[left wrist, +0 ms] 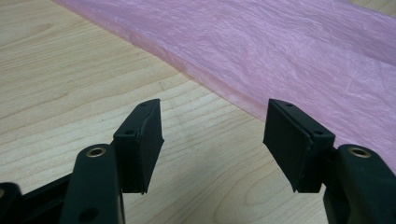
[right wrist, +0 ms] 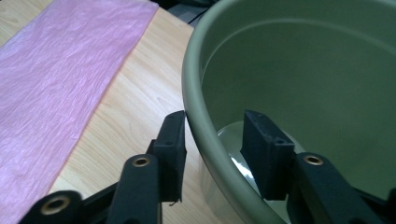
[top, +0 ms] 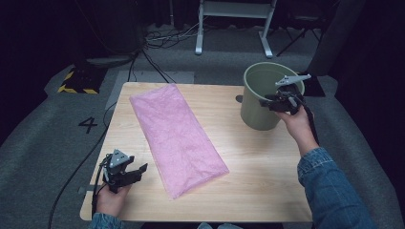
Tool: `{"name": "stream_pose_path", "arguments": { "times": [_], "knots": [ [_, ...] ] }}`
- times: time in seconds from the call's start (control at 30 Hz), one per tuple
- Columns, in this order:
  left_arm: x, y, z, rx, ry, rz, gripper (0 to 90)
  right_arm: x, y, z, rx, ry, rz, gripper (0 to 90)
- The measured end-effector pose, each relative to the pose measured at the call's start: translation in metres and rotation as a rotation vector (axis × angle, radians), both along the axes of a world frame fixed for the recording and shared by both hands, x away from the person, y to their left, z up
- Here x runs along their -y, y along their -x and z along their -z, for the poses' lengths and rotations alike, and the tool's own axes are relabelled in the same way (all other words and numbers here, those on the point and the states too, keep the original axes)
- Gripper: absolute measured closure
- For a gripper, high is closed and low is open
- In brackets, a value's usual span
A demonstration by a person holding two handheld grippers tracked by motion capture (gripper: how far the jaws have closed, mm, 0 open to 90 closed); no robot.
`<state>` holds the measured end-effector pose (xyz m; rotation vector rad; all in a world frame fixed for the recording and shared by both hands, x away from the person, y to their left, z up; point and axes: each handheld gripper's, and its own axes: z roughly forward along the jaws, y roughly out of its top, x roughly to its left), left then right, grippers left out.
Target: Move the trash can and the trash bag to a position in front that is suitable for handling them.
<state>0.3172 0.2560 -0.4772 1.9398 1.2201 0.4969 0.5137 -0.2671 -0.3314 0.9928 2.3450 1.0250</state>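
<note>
At the far right of the wooden surface, one green bucket, right tongs straddling its rim, jaws not clearly clamped, one pink plastic sheet lying flat mid-surface, left tongs released beside it.

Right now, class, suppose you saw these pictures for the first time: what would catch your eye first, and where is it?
The pink plastic sheet stands out first, lying flat and slanted across the middle of the wooden table. Next comes the green bucket at the table's far right, with the right tongs set astride its rim, one jaw inside and one outside. The left tongs wait open at the near left, beside the sheet.
</note>
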Motion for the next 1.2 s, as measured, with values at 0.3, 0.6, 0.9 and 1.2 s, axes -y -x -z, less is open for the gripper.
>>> {"name": "stream_pose_path", "arguments": {
  "times": [0.3, 0.6, 0.9, 1.2],
  "knots": [
    [0.0, 0.0, 0.0, 0.004, -0.005, -0.003, 37.3, -0.001, 0.007, 0.005, -0.027, -0.019, -0.031, 67.6],
    [0.002, 0.0, -0.001, 0.008, -0.008, -0.002, 37.2, -0.003, 0.057, 0.008, 0.003, -0.034, -0.084, 62.1],
    [0.007, -0.003, -0.002, 0.011, -0.01, 0.006, 37.2, -0.006, 0.108, 0.008, 0.0, -0.052, -0.145, 61.3],
    [0.01, -0.005, -0.002, 0.015, -0.01, 0.015, 36.8, -0.009, 0.166, 0.009, -0.017, -0.062, -0.204, 62.4]
  ]
}}
